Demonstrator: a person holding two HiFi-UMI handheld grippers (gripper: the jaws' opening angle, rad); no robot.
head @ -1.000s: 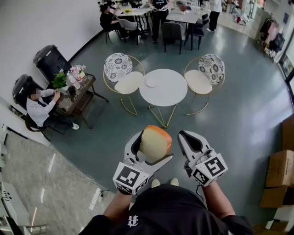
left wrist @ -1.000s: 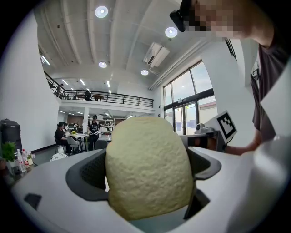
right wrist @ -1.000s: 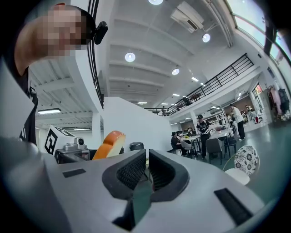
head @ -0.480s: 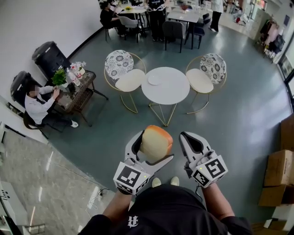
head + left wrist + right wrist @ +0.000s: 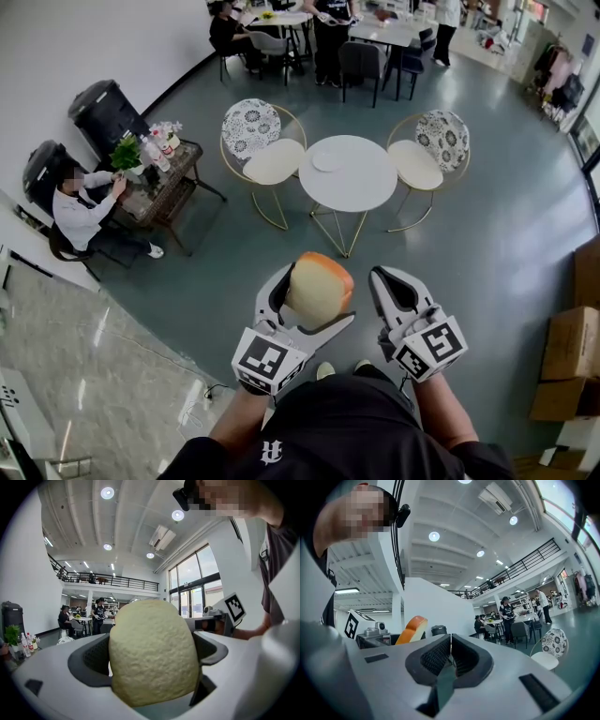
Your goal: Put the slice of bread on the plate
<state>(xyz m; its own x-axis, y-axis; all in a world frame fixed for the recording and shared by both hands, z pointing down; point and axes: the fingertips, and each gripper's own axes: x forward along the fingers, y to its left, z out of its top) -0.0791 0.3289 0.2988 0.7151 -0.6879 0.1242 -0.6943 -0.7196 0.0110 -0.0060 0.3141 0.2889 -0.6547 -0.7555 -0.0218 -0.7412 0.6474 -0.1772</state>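
At lower centre, the left hand-held gripper (image 5: pixel 312 300) pinched the pale, orange-crusted bread slice (image 5: pixel 319 284) by its faces; it looked light, soft, easily crushed. The right hand-held gripper (image 5: pixel 394 292) was closed and empty.

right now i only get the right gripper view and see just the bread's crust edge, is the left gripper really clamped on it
Observer: Yes. In the left gripper view, the left gripper has a jaw pressed on each side of the bread, which stands upright between them.
Operator: ok, where's the plate
Observer: The head view shows the plate on the round table, toward its far left part.
Operator: which side do i come in from
Observer: A chair stands at the table's left and another at its right. The near side, facing the person, has none, so that looks like the way in.
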